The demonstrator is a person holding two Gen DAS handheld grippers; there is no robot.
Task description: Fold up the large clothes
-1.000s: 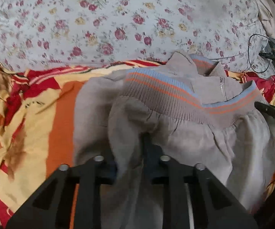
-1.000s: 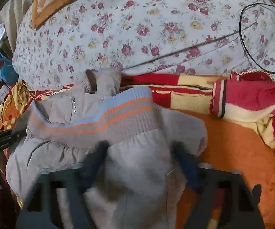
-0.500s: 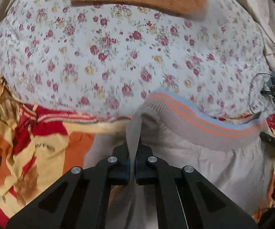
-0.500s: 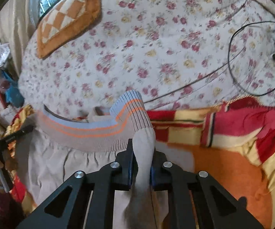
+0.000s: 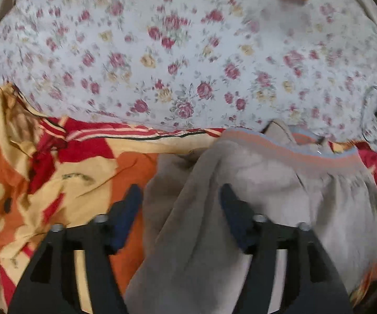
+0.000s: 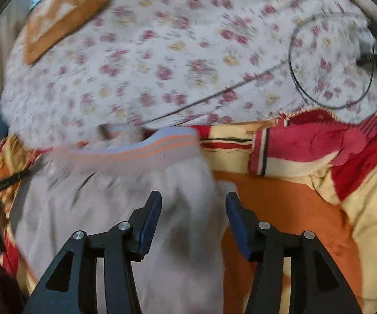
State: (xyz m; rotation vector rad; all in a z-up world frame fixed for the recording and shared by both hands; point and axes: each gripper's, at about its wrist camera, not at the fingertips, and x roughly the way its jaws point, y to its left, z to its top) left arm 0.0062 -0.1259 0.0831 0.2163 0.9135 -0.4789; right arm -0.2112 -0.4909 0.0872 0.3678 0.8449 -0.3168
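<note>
Floral bedsheet (image 5: 188,60) covers the far half of the bed, with a red, orange and yellow blanket (image 5: 65,178) spread nearer and a black cable (image 6: 327,78) looped on the sheet. On the blanket lies the grey jacket (image 5: 254,183), striped ribbed hem (image 6: 136,151) toward the sheet. Left gripper (image 5: 180,204) and right gripper (image 6: 192,209) both hang spread wide over the fabric, pinching nothing.
</note>
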